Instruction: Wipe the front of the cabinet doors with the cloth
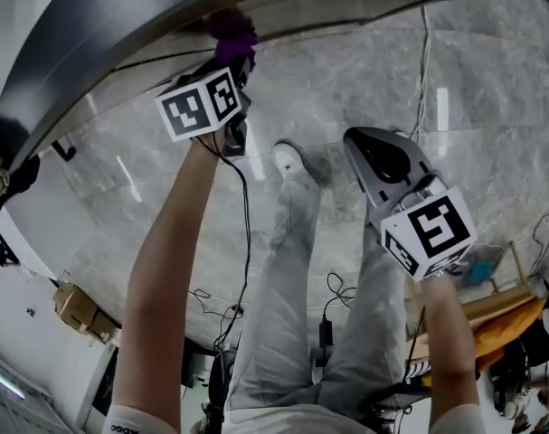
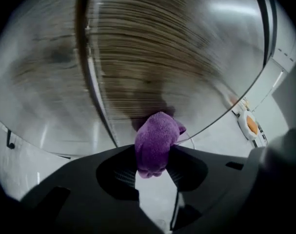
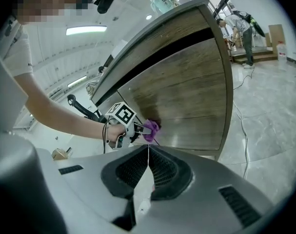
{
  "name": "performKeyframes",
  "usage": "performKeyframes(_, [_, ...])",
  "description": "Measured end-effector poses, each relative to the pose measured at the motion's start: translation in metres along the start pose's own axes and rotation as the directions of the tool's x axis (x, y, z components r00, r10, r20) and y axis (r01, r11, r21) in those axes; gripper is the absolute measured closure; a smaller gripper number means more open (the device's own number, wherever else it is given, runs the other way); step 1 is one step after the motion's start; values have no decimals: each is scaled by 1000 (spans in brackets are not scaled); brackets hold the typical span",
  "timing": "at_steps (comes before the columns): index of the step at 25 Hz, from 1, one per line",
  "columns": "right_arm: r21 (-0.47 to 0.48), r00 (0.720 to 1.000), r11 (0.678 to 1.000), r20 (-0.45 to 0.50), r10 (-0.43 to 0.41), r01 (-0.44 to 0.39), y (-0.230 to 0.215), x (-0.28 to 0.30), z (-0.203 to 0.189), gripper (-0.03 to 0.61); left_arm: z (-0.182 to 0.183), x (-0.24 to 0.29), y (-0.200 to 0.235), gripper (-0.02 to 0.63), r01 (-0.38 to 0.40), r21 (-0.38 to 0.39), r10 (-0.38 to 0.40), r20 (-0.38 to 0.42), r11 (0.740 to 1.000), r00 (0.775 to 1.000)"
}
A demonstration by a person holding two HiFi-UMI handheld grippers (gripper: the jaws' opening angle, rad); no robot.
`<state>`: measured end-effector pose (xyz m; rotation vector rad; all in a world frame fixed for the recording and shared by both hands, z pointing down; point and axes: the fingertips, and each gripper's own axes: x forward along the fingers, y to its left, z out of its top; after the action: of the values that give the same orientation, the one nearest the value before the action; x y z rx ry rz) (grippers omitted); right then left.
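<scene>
Purple cloth [image 2: 156, 140] clamped in left gripper [image 2: 155, 156] jaws, against cabinet door [image 2: 177, 57], right gripper [image 3: 148, 152] jaws closed, empty.

left hand-held gripper [image 2: 153, 165] is clamped on a purple cloth [image 2: 156, 141], pressed right against the wooden cabinet door [image 2: 152, 52].

Fluffy purple cloth [image 2: 156, 141]; wood-grain cabinet door [image 3: 187, 91]; glossy marble floor [image 1: 346, 89].
</scene>
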<state>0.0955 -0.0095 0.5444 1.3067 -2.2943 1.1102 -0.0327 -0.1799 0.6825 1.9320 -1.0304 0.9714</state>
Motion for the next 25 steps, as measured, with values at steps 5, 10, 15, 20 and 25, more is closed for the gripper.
performKeyframes(5, [-1,1000,1000,-24,5,-5,2,3,-11,551,-8,-19,54,462,-95,-90,98,25,991,995])
performKeyframes(10, [20,1000,1000,-6,12,-12,-10,-5,-14,551,-19,-27,70,463,-140,-150,149,51,979,988])
performKeyframes(15, [19,1000,1000,-15,6,-5,-43,-44,-19,551,-38,-2,-7,463,-81,-107,83,12,991,996])
performKeyframes(20, [14,999,1000,-42,0,1,-86,-86,-32,551,-37,49,-110,462,6,-44,-6,-14,999,1000])
performKeyframes(25, [54,998,998,-50,-28,31,-117,-107,-50,551,-22,93,-177,463,81,31,-79,-45,996,996])
